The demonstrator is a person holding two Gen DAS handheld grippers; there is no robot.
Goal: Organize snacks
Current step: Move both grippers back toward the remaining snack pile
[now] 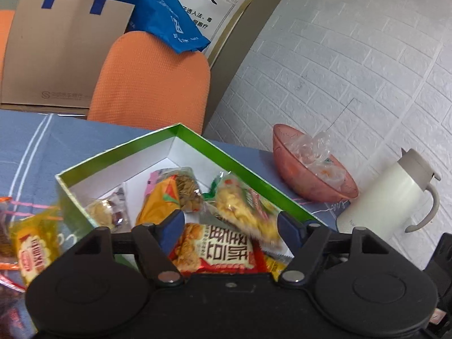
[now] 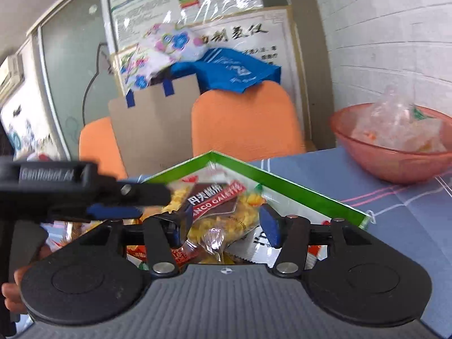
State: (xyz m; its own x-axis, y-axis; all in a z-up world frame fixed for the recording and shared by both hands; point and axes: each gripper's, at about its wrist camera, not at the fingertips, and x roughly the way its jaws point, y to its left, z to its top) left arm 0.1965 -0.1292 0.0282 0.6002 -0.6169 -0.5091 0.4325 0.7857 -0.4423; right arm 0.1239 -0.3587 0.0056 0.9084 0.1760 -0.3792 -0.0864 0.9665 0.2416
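A green-rimmed white box [image 1: 118, 152] stands on the blue tablecloth and holds several snack packets. My left gripper [image 1: 230, 226] hangs open over its near side. A blurred yellow chip packet [image 1: 245, 209] and a red packet [image 1: 214, 250] lie below the jaws, untouched by the pads. Left of the box lies another yellow packet [image 1: 34, 251]. In the right wrist view my right gripper [image 2: 226, 221] is open over the same box [image 2: 296, 195]. A yellow packet with a brown label [image 2: 217, 200] lies loose between its fingers. The left gripper's finger [image 2: 113, 212] reaches in from the left.
A pink bowl [image 1: 310, 169] with clear wrappers sits right of the box, beside a white thermos jug [image 1: 389, 197]. Behind the table stand orange chairs [image 1: 152, 84], a brown paper bag [image 1: 56, 50] and a blue bag [image 1: 166, 19]. A white brick wall [image 1: 353, 56] closes the right side.
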